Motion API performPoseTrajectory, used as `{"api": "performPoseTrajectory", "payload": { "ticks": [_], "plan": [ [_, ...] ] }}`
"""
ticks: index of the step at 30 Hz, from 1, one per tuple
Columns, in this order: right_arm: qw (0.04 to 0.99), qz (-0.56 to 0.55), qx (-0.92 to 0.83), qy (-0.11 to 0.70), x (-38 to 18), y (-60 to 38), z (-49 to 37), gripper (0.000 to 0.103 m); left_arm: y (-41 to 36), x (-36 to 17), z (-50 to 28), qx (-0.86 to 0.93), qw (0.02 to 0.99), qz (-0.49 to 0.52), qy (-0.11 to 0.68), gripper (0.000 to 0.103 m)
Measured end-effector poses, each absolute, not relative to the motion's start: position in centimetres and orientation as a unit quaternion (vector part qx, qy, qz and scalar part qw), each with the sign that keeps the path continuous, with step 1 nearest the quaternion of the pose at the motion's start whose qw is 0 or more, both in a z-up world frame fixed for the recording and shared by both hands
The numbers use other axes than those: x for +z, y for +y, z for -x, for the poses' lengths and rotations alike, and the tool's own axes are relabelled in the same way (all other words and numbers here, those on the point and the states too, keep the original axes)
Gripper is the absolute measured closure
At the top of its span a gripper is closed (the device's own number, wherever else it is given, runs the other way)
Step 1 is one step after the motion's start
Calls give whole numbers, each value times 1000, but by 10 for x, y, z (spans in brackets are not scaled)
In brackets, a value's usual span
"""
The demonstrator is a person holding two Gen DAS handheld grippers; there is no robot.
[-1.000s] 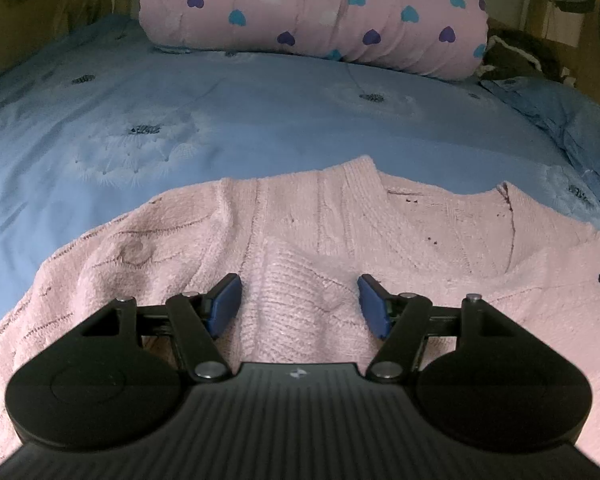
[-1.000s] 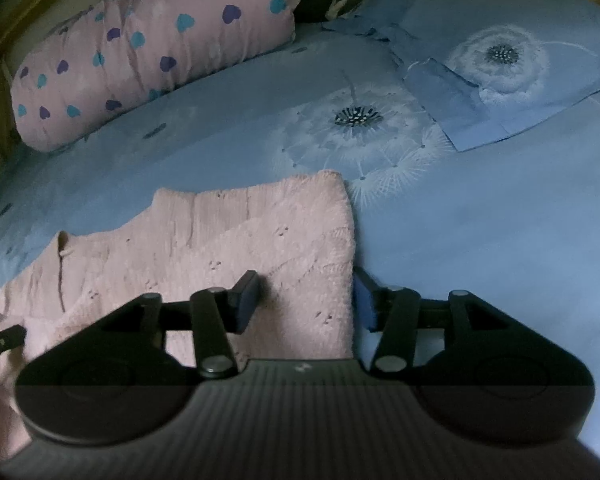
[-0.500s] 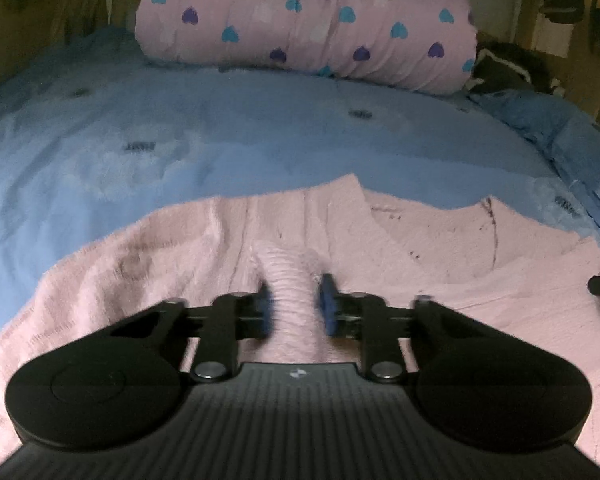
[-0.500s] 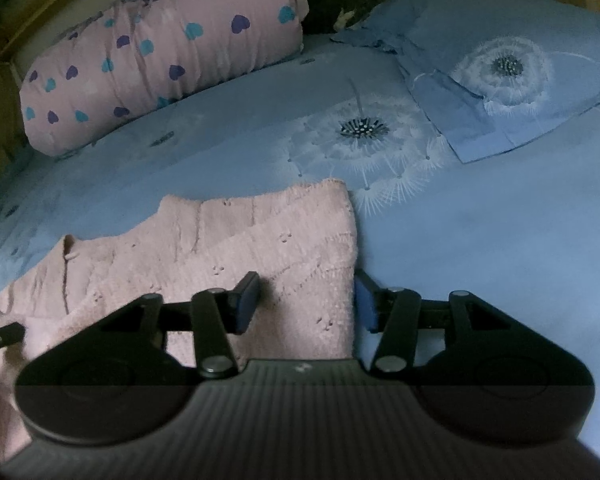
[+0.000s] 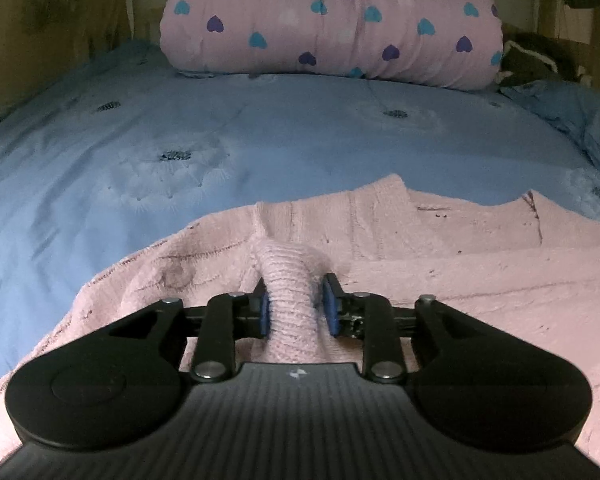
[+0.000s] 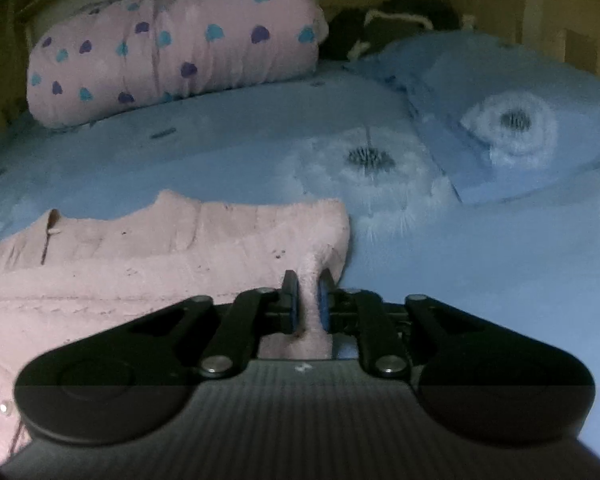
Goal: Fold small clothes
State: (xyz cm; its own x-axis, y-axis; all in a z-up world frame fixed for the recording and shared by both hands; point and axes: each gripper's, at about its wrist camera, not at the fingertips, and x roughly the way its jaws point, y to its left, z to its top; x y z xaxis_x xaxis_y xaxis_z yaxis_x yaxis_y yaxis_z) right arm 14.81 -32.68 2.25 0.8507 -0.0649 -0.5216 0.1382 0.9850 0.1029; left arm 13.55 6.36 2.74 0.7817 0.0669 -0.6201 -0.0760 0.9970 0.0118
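Sweater (image 5: 440,264) on bed (image 5: 260,140): both grippers clamped.
Left gripper (image 5: 296,312) already pinched knit a half-second before; right gripper (image 6: 306,304), then spread, had closed on the edge.

Sweater (image 5: 440,280) hem — behind tongs, cropped

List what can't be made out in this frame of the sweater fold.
- Near hem of the sweater: both views, hidden behind the gripper bodies.
- Left gripper pinch: left view, knit bunches over the pads, so layers held are unclear.
- Right gripper: right view, dim and blurred.
- Dark item beside the pillow: too dim to identify.
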Motion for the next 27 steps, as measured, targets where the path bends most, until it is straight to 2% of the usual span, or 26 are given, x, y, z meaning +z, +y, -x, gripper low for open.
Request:
{"api": "performPoseTrajectory", "payload": {
  "ticks": [2, 4, 7, 9, 12, 21, 27],
  "plan": [
    [958, -80, -59, 271, 24, -330, -148, 77, 68, 31, -135, 35, 943, 16, 332, 69],
    [956, -89, -67, 272, 25, -332, -146, 67, 72, 38, -132, 31, 942, 25, 334, 60],
    [954, -96, -76, 272, 34, -333, -142, 67, 81, 52, -117, 37, 944, 22, 328, 49],
    [957, -99, -77, 263, 42, -332, -136, 64, 88, 62, -105, 46, 945, 20, 323, 45],
    [960, -113, -65, 250, 57, -330, -122, 53, 106, 77, -87, 66, 944, 36, 322, 44],
    [958, -128, 1, 258, 86, -309, -69, 52, 193, 118, -29, 124, 926, 57, 352, 43],
    [955, -140, 27, 260, 88, -300, -31, 51, 256, 122, 2, 136, 905, 71, 398, 40]
  ]
}}
